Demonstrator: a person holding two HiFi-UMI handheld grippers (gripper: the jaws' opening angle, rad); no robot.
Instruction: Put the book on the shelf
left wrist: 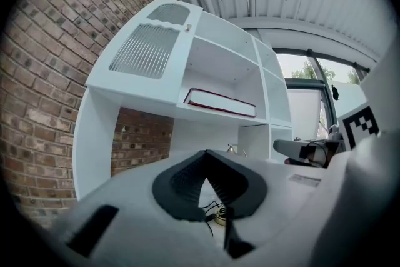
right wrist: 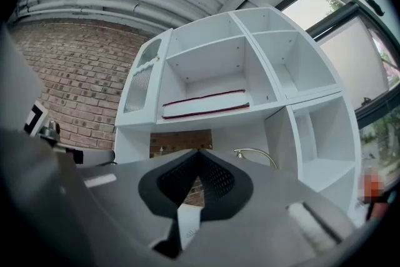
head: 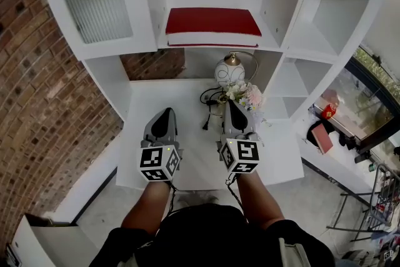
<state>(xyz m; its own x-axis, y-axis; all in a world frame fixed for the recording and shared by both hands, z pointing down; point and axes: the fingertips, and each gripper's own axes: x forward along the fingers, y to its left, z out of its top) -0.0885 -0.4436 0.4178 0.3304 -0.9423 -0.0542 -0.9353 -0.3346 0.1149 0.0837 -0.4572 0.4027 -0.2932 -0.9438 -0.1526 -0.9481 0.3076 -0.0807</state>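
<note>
A red book (head: 212, 25) lies flat on a shelf of the white shelf unit (head: 287, 22). The same book (left wrist: 220, 102) shows above the jaws in the left gripper view, and the book (right wrist: 205, 104) sits high in the right gripper view. My left gripper (head: 167, 112) is low over the white desk surface (head: 187, 134), shut with nothing between its jaws. To its right, my right gripper (head: 232, 104) is also shut and empty, close to the flowers. Both grippers are well below and in front of the book, apart from it.
A globe lamp (head: 229, 72) with a brass arm, a bunch of pale flowers (head: 247, 95) and a black cable (head: 209, 110) stand at the back of the desk. A brick wall (head: 37, 84) runs on the left. A ribbed cabinet door (head: 95, 0) closes the upper left compartment.
</note>
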